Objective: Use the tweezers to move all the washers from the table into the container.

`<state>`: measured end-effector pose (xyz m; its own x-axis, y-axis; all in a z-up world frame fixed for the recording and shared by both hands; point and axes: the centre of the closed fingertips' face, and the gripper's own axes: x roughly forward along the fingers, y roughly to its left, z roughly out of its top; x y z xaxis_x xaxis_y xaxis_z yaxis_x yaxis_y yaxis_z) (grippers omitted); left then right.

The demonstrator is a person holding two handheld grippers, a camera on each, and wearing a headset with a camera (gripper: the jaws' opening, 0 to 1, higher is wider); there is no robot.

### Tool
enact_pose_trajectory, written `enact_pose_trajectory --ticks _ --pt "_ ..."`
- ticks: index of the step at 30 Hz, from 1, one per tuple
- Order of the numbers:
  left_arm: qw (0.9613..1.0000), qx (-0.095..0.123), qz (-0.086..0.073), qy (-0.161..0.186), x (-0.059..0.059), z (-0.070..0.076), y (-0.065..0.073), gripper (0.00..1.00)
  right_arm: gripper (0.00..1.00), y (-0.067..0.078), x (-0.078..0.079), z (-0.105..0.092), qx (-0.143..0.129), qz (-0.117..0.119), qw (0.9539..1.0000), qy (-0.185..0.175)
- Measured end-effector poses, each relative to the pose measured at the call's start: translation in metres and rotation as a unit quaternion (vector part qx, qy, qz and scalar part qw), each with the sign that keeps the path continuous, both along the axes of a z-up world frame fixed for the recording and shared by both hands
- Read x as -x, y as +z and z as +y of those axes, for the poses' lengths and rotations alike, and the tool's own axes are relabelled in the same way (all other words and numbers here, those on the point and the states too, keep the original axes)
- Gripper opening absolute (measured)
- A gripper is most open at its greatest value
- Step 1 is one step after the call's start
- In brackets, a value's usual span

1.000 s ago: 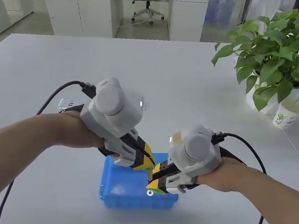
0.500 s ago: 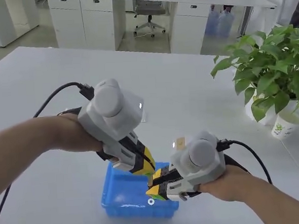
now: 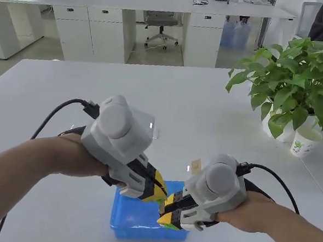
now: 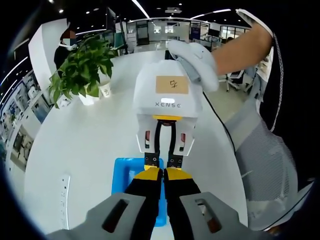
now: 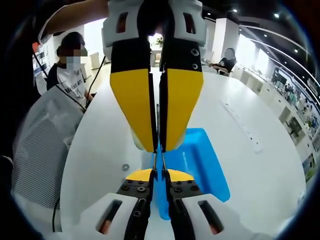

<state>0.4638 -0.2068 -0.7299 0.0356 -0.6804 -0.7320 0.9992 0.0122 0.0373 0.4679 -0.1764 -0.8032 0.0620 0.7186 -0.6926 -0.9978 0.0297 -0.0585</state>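
I have the left gripper [image 3: 156,188] angled down and to the right out of the left hand [image 3: 78,156], with its yellow-tipped jaws pressed together. The right gripper [image 3: 166,213] points leftward from the right hand [image 3: 249,203], its jaws also closed. Its tips sit just below the left pair's. In the left gripper view the two meet nose to nose. Both bare forearms reach in from the lower corners.
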Motion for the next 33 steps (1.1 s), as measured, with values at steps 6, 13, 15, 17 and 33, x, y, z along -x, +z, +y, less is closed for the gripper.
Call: enact_pose_trajectory --ticks 6,13,15,17,33 --pt "1.0000 -0.002 0.000 -0.001 0.010 0.002 -0.003 0.05 0.12 -0.003 0.011 0.002 0.001 0.001 1.0000 0.004" --pt "1.0000 -0.004 -0.003 -0.001 0.018 0.004 -0.005 0.05 0.12 -0.004 0.020 0.005 -0.002 0.002 1.0000 0.003" --pt "1.0000 -0.005 -0.002 -0.001 0.020 0.004 -0.005 0.05 0.12 -0.005 0.022 0.006 -0.004 0.004 1.0000 0.003" --pt "1.0000 -0.005 -0.002 -0.001 0.022 0.004 -0.007 0.05 0.12 -0.006 0.024 0.006 -0.004 0.004 1.0000 0.003" --pt "0.9999 -0.010 0.009 -0.005 0.040 0.004 -0.026 0.05 0.12 -0.026 0.044 0.005 0.003 0.014 0.9999 0.007"
